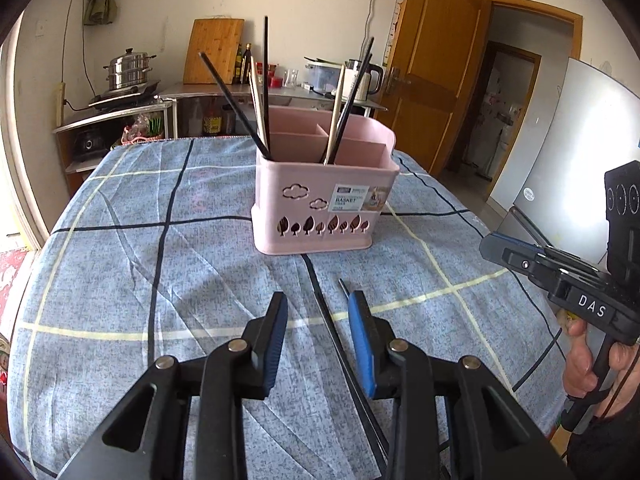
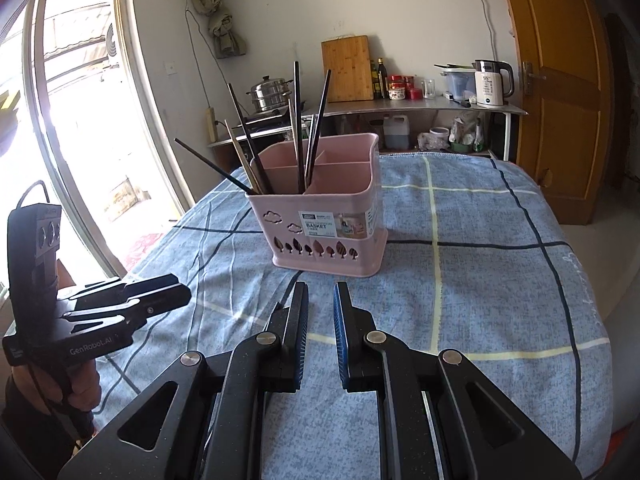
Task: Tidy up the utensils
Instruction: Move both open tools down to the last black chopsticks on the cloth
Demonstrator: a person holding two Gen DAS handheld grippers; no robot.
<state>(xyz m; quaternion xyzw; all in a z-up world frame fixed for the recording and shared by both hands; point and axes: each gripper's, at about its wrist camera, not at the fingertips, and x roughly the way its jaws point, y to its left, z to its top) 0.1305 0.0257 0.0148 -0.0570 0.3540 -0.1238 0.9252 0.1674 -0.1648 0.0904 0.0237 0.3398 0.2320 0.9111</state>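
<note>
- Behind the bench [image 1: 120, 208] stood a kitchen counter with a steamer pot [image 1: 129, 70], a cutting board [image 1: 214, 50] and a kettle [image 2: 491, 82]; the bench itself was covered by a blue checked cloth.
- At the middle of the bench, toward its far edge, stood the pink basket [image 1: 320, 208]. Dark and pale chopsticks [image 1: 236, 108] leaned out of its left and middle compartments, some of them very tilted.
- One black chopstick [image 1: 334, 344] lay loose on the cloth near the near edge. It ran between the fingers of the left gripper [image 1: 318, 312], which stood apart and did not press on it.
- The right gripper [image 2: 320, 300] hovered over bare cloth with only a narrow gap between its fingers; nothing was in them.
- Risk: the chopstick was thin and flat on soft cloth. If the left fingers closed too high, they could miss it; too low, they could pinch the cloth and drag it, which could shake the basket.
- Risk: it lay closer to the right finger than to the left one, so on closing it could roll or turn aside.
- Risk: held near one end, it could swing and hit the leaning chopsticks or the rim of the basket.
</note>
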